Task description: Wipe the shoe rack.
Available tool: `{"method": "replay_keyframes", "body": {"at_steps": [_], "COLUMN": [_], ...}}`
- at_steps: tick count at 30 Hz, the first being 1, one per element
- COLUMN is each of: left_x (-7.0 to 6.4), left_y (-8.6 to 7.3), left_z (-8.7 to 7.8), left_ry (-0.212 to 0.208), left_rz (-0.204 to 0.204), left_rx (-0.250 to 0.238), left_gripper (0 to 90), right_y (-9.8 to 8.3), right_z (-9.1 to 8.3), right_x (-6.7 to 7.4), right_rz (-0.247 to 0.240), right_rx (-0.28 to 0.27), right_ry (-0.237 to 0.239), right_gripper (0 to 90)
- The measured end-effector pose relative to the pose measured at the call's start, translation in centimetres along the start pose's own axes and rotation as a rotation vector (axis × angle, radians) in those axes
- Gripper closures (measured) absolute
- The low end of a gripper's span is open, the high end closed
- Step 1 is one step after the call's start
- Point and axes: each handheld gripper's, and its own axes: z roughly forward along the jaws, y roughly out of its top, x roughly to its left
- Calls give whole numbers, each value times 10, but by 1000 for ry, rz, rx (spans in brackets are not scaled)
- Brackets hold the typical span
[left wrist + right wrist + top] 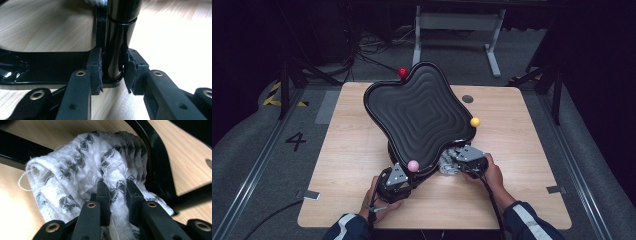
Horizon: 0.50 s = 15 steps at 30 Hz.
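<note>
A black wavy-edged tray top [422,117] with a ribbed face stands tilted on a black stand over the wooden table [522,150]. Red [402,72], yellow [475,121] and pink [413,165] balls sit at its rim corners. My left gripper [396,186] is at the near-left corner; in the left gripper view its pads [96,70] are shut on a glossy black upright post [117,37] of the stand. My right gripper [467,161], at the near-right under the tray, is shut on a bunched white cloth with grey pattern [85,170], which also shows as the cloth [448,165] beneath the tray's edge.
The stand's black base frame [37,67] lies flat on the table around the post. A small dark round hole [467,98] is in the tabletop at the back right. Behind the table stand a white frame leg [417,35] and loose cables on the floor.
</note>
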Motion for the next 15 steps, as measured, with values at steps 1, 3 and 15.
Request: {"method": "replay_keyframes", "body": {"at_steps": [1,3,15], "left_x": [0,0,0], "left_y": [0,0,0], "left_z": [0,0,0], "left_ry": [-1,-1,-5], "left_rz": [-2,-2,-6], "left_rx": [0,0,3], "left_gripper": [682,682,683], "right_y": [-1,-6,-21], "right_z": [0,0,0], "right_x": [-2,-10,-34], "right_rz": [7,35,92], "right_rx": [3,7,37], "right_ry": [-6,-23,-80], "right_gripper": [768,768,767]}}
